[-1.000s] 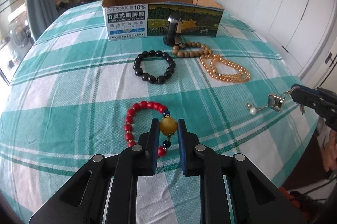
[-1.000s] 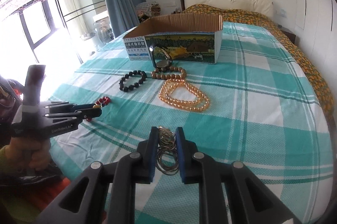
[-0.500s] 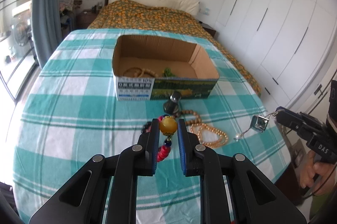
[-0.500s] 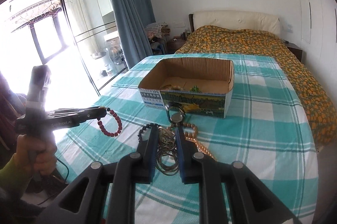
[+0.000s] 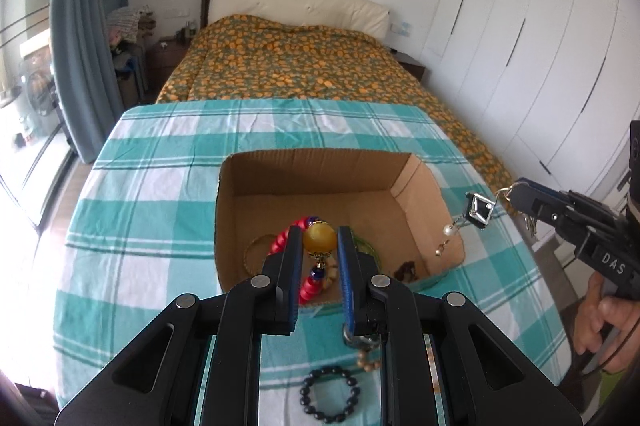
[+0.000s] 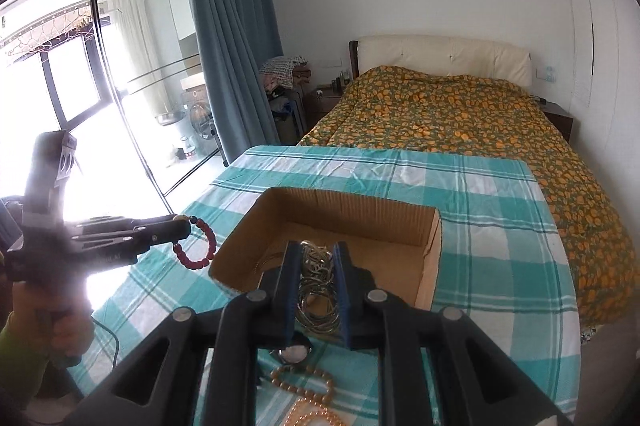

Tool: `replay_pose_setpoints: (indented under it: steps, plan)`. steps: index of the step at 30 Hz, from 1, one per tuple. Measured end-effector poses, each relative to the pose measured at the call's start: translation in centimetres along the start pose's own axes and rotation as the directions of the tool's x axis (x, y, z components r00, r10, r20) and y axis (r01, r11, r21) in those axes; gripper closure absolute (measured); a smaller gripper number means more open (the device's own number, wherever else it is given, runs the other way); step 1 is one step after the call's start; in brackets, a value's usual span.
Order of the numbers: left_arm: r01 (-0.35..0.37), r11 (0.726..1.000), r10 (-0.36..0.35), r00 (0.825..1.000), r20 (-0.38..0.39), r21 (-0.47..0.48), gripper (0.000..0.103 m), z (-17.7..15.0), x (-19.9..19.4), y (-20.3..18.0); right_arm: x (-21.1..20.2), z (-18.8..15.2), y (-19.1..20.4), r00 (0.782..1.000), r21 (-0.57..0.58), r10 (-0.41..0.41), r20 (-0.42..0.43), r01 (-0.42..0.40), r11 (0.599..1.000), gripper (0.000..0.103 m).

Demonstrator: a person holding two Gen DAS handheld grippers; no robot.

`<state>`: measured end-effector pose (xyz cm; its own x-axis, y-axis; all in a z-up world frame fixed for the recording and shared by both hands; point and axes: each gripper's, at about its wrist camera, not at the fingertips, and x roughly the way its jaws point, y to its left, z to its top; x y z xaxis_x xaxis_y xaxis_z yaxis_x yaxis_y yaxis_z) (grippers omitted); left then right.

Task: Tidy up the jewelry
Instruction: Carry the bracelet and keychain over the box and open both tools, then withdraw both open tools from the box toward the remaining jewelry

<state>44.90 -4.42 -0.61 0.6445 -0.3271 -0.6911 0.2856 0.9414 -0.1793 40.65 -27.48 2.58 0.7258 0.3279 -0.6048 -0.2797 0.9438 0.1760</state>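
Within the last second both loads have been lifted off the checked cloth and carried over the cardboard box, so release into it is judged the next step. The left gripper is clamped on the amber bead of the red bead bracelet, hung above the box's near side. The right gripper is closed on a bunch of thin metal rings, its pearl drop dangling at the box's right wall (glossy, round). A black bead bracelet is left lying on the cloth before the box.

Both grippers carried red bracelet, ring bundle over box.
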Motion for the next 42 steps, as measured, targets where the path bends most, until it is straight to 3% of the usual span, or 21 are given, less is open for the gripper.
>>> replay_pose_setpoints:
  steps: [7, 8, 9, 10, 11, 13, 21, 29, 36, 42]
  plan:
    - [-0.032, 0.999, 0.034, 0.997, -0.065, 0.034, 0.085, 0.5, 7.3, -0.3, 6.9, 0.0, -3.3, 0.994, 0.055, -0.043, -0.099, 0.049, 0.997, 0.083]
    - [-0.043, 0.998, 0.045, 0.997, -0.065, 0.043, 0.078, 0.3, 7.9, -0.5, 7.5, -0.3, -3.7, 0.993, 0.064, -0.051, -0.108, 0.058, 0.996, 0.079]
    - [-0.058, 0.997, 0.061, 0.996, -0.072, 0.051, 0.068, 0.0, 8.4, -0.7, 7.9, -0.4, -4.1, 0.992, 0.079, -0.059, -0.115, 0.068, 0.995, 0.059]
    - [-0.077, 0.996, 0.081, 0.994, -0.078, 0.054, 0.042, -0.4, 8.6, -0.8, 8.0, -0.7, -4.5, 0.991, 0.097, -0.07, -0.115, 0.082, 0.992, 0.048]
    - [-0.094, 0.994, 0.098, 0.993, -0.071, 0.052, 0.025, -0.8, 8.5, -0.8, 7.8, -0.9, -4.8, 0.992, 0.113, -0.074, -0.106, 0.086, 0.99, 0.04]
    - [-0.106, 0.993, 0.107, 0.994, -0.032, 0.053, 0.018, -1.7, 7.6, -0.8, 7.1, -1.4, -5.1, 0.993, 0.126, -0.073, -0.093, 0.084, 0.988, 0.04]
    - [-0.138, 0.989, 0.137, 0.99, 0.029, 0.044, 0.01, -5.6, 2.0, -0.8, 2.9, -4.9, -3.0, 0.993, 0.098, -0.094, -0.069, 0.1, 0.99, 0.04]
    - [-0.181, 0.982, 0.18, 0.983, 0.03, 0.046, 0.007, -11.7, -3.4, -0.9, -2.2, -11.9, 1.4, 0.992, -0.002, -0.1, -0.08, 0.1, 0.995, 0.04]
    - [-0.237, 0.971, 0.237, 0.971, 0.03, -0.022, 0.006, -18.2, -7.5, -0.3, -5.6, -19.8, 3.1, 0.977, -0.064, -0.178, -0.121, 0.171, 0.983, 0.04]
    - [-0.306, 0.951, 0.306, 0.952, 0.0, -0.05, 0.005, -23.6, -8.0, 0.0, -7.0, -25.3, 3.4, 0.953, -0.061, -0.269, -0.138, 0.262, 0.963, 0.04]
